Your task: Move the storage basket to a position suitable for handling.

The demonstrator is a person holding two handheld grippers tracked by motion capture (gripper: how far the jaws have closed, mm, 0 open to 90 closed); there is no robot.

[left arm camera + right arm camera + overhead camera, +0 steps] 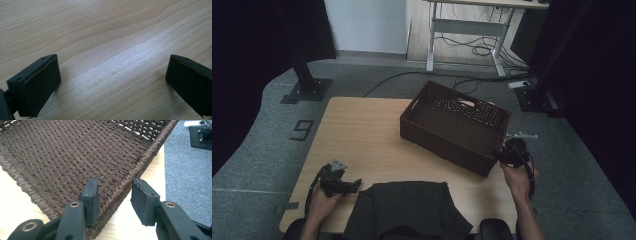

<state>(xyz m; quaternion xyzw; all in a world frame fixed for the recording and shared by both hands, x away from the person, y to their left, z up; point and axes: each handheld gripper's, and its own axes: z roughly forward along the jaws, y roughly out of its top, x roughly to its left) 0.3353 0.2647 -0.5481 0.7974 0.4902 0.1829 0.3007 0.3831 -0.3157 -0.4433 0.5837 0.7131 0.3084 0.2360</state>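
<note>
right gripper [113, 200] at the near right corner of the brown woven basket [455, 125], jaws straddling the rim: one pad inside against the wall, the other outside with a gap to the weave; partly closed, not yet clamped as far as the right gripper view allows. left gripper [112, 82] low over bare wooden table [105, 30], jaws wide apart, nothing between them. in the high view, left gripper [343, 186] just left of the dark folded cloth [407, 207] at the near table edge; basket well apart from it, toward the right gripper [512, 152].
</note>
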